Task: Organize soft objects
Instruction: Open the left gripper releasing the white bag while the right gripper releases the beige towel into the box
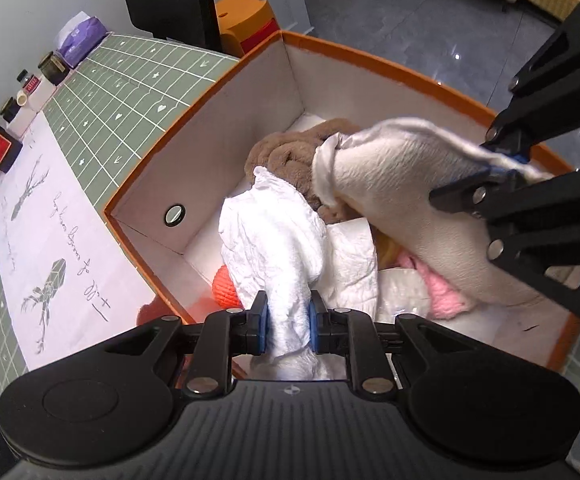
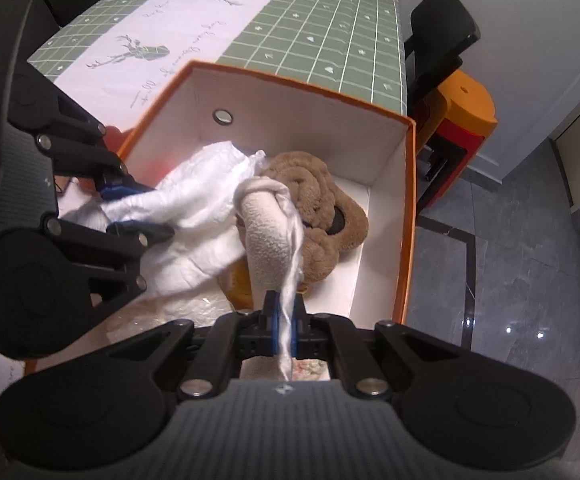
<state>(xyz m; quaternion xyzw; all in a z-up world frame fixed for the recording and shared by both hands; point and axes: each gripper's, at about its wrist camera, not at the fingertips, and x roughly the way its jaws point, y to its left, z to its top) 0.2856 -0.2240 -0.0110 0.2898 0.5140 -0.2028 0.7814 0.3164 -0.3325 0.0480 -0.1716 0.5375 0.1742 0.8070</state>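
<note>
Left claw [image 1: 287,320] pinches crinkled white cloth [image 1: 273,232]; right claw [image 2: 285,320] pinches fleecy cream cloth [image 2: 267,236].

The left gripper [image 1: 288,318] is matte black plastic, with a ribbed dark grey housing along the bottom edge bearing a small white cross-shaped mark at its middle. Two round, flat black discs flank that housing. Angular linkage arms with triangular cut-outs run inward, pinned by shiny silver round screws. Its fingertips [image 1: 314,322] carry blue pads. The right gripper [image 2: 285,320] has the same build: ribbed grey body, white mark, paired discs, silver-pinned black links, and blue-lined fingertips [image 2: 274,322].
</note>
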